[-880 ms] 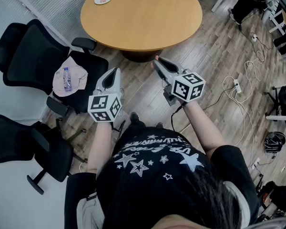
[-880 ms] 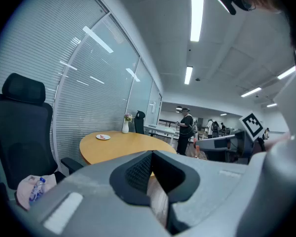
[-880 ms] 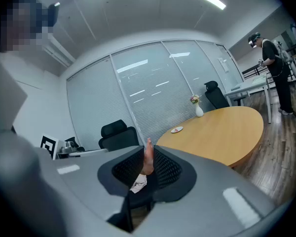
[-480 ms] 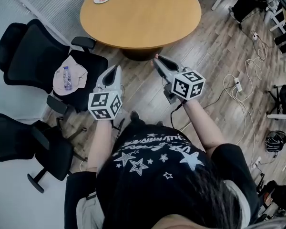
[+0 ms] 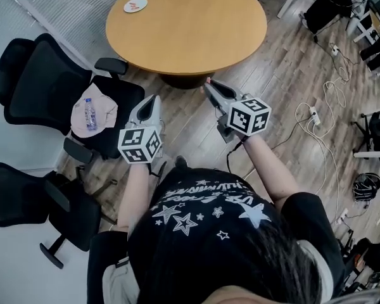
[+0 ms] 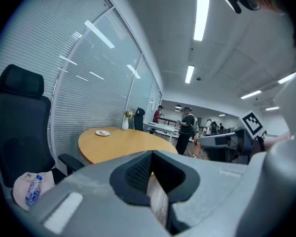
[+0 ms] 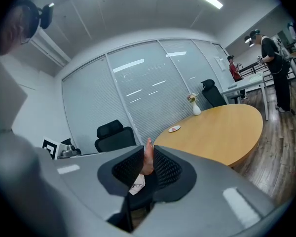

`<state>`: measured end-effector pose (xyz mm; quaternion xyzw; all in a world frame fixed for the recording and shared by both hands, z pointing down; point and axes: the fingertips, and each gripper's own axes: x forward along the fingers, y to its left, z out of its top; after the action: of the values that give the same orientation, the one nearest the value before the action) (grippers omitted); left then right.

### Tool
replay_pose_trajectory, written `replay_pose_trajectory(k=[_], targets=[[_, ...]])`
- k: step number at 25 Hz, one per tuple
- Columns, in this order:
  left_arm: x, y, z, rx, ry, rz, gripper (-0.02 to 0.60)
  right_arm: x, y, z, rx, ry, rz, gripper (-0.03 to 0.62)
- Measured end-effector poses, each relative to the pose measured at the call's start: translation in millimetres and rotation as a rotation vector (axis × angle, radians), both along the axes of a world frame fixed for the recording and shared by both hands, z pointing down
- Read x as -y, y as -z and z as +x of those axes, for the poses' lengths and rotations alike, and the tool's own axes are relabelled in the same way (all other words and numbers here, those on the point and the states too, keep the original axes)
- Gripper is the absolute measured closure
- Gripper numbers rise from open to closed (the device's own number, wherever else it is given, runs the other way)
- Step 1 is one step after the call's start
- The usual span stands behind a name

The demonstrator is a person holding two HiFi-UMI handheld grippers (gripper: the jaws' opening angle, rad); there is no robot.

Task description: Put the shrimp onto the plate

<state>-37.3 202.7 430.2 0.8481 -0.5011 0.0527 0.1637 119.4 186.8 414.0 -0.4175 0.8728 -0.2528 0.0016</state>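
Room: wood-plank office floor lay under us, with a round table (image 5: 196, 30) ahead and black chairs (image 5: 50, 75) off to our left.
Right tongs: our right gripper (image 7: 147, 152) was clamped on the shrimp (image 7: 147, 158), its pink body pinched between the pads and one end poking past the tips.
Left tongs: our left gripper (image 6: 153, 174) stood with its jaws slightly parted and nothing between them.
Shrimp axis: it ran along the jaws, pointing forward at the table.
Key relation: the plate (image 5: 142, 2) sat on the table's far left rim, well apart from the shrimp, ahead and to the left across the whole top.
Nearer hand: we judged the left sat closer to the plate's side, but the right carried the load.
Pose: we held both grippers out over the floor, short of the table's near edge, tips aimed forward.
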Motion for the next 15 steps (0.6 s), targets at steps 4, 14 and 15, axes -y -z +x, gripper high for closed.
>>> replay_pose_trajectory(k=[4, 14, 15], targets=[[19.4, -0.3, -21.5, -0.010, -0.029, -0.002, 0.580, 18.5, 0.5, -19.8, -0.013, -0.022, -0.002, 0.531], [54.4, -14.5, -52.3, -0.033, -0.098, -0.025, 0.580, 40.6, -13.9, -40.7, -0.033, -0.118, -0.036, 0.531], [55.0, -13.6, -54.0, -0.037, -0.100, -0.023, 0.580, 40.6, -15.1, -40.2, -0.037, -0.120, -0.039, 0.531]])
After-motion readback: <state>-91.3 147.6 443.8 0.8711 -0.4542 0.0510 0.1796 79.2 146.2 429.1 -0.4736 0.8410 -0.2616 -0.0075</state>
